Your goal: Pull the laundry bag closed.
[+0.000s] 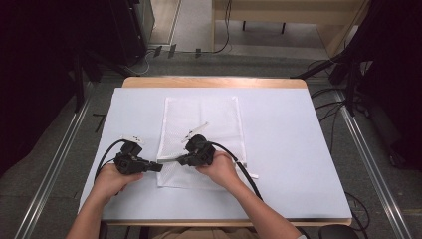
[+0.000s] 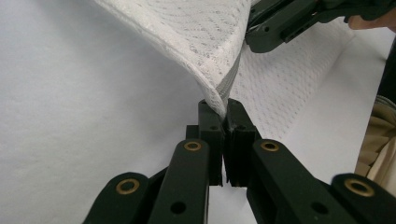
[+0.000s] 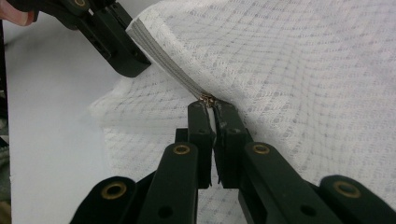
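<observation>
Both grippers clamped: left gripper (image 2: 223, 112) pinches the mesh bag (image 1: 201, 117) edge, right gripper (image 3: 210, 108) grips its zipper pull (image 3: 207, 99). Bag lies at twelve o'clock on the white mat (image 1: 283, 144).

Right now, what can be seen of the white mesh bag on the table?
The white mesh bag is a flat rectangle of net-like fabric, lying lengthwise on the white table cover. A grey zipper runs along its near edge, which is lifted off the table. The left claw is shut on the bag's corner at the zipper's end; the right claw is shut on the small metallic zipper pull.
</observation>
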A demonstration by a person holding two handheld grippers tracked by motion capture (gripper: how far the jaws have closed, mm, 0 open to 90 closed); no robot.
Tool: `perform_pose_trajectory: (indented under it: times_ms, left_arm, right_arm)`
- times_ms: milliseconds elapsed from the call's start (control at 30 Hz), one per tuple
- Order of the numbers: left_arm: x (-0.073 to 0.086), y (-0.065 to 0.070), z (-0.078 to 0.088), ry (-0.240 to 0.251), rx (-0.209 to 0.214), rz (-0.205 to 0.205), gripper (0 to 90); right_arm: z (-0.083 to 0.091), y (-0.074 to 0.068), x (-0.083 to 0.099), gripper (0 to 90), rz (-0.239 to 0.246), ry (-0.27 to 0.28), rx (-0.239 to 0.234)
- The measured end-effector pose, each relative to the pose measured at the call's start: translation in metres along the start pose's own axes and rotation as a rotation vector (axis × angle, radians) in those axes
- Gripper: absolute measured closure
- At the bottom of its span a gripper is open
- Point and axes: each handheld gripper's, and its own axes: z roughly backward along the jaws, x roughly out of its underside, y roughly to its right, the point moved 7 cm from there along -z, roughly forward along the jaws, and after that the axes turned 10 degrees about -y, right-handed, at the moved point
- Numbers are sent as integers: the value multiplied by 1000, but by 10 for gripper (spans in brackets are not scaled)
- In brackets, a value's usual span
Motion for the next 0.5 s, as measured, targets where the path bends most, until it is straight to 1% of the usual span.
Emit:
perform_pose_trajectory:
  times_ms: [67, 200, 267, 433, 500]
  left_arm:
    - [0, 0, 1, 1, 4, -3, 883]
    - [0, 0, 0, -4, -2, -3, 883]
    - [0, 0, 0, -3, 4, -3, 883]
    - [1, -1, 0, -14, -8, -5, 883]
    - [1, 0, 0, -15, -9, -4, 883]
  right_arm:
    - [0, 1, 0, 878, 0, 0, 7]
    - [1, 1, 1, 877, -1, 1, 5]
    - [1, 1, 1, 877, -1, 4, 1]
    - [1, 3, 3, 877, 0, 0, 15]
    - [1, 3, 5, 878, -2, 4, 2]
